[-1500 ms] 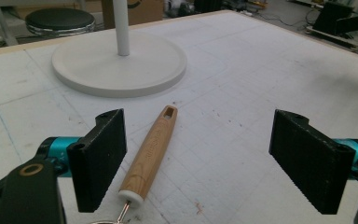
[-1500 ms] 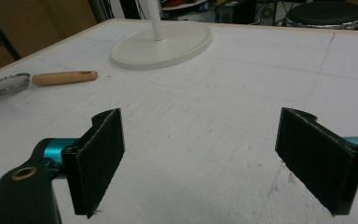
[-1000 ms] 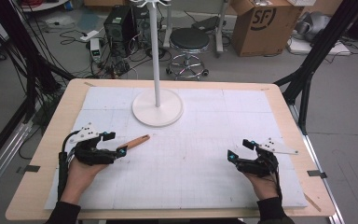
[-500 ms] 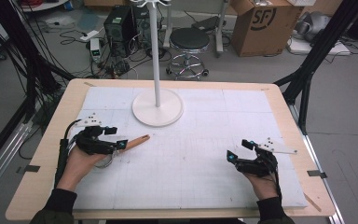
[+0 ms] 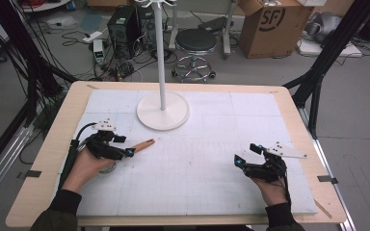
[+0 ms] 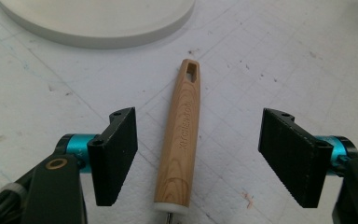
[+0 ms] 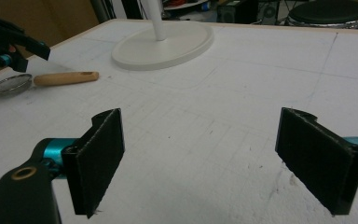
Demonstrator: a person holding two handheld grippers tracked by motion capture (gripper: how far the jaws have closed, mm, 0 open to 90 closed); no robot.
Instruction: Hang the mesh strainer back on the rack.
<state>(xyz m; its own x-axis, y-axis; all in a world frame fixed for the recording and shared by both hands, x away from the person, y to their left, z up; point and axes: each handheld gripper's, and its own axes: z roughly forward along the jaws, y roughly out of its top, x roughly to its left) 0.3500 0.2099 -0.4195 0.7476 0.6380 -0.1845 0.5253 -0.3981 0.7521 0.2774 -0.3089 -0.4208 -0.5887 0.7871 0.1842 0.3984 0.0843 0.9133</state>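
Strainer handle lying between spread jaws, ready for a grasp.
Wooden handle is resting on the white mat near the stand base; left gripper is straddling it released, right gripper released, idle; closing mid-handle, squarely, looks best.

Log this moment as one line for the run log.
left gripper: open over strainer handle | right gripper: open, holding nothing | stand: upright at back

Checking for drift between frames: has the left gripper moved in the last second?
Yes. The left gripper has shifted slightly up the table toward the white stand base, over the wooden handle.
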